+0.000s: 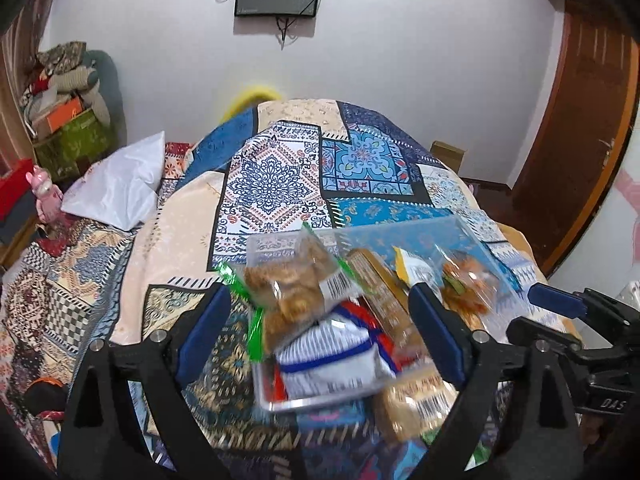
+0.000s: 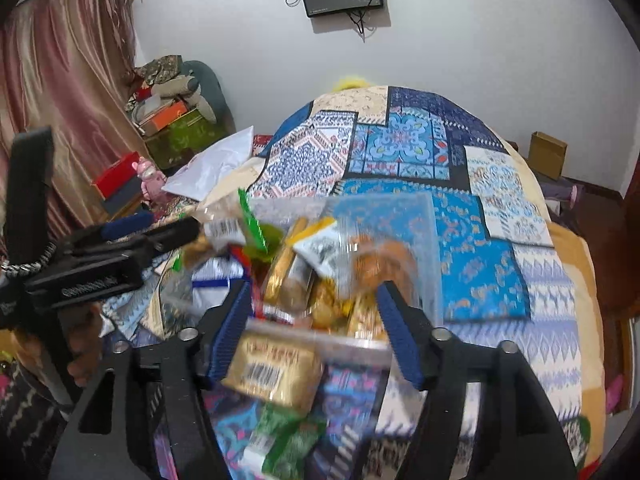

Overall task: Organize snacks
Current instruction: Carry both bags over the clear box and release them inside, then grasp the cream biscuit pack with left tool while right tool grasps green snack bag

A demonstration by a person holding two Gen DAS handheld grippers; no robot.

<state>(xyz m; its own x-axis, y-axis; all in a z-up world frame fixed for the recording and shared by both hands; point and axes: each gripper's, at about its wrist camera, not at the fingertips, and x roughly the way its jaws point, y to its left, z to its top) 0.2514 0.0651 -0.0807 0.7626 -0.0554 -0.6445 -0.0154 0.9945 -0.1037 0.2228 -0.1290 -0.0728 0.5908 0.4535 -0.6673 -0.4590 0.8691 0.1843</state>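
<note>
Both the left gripper [image 1: 320, 316] and right gripper [image 2: 316, 328] stand apart, clamping nothing, above the clear box [image 1: 400, 236] collecting snack packets [image 1: 332, 360].

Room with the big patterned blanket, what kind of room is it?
Probably a bedroom. A bed under a patchwork quilt fills it, a white pillow lies beside, and a curtain hangs by the wall.

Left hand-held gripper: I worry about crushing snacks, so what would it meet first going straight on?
Probably the white-and-blue packet atop the clear bin, between its open fingers; depth is unclear.
</note>
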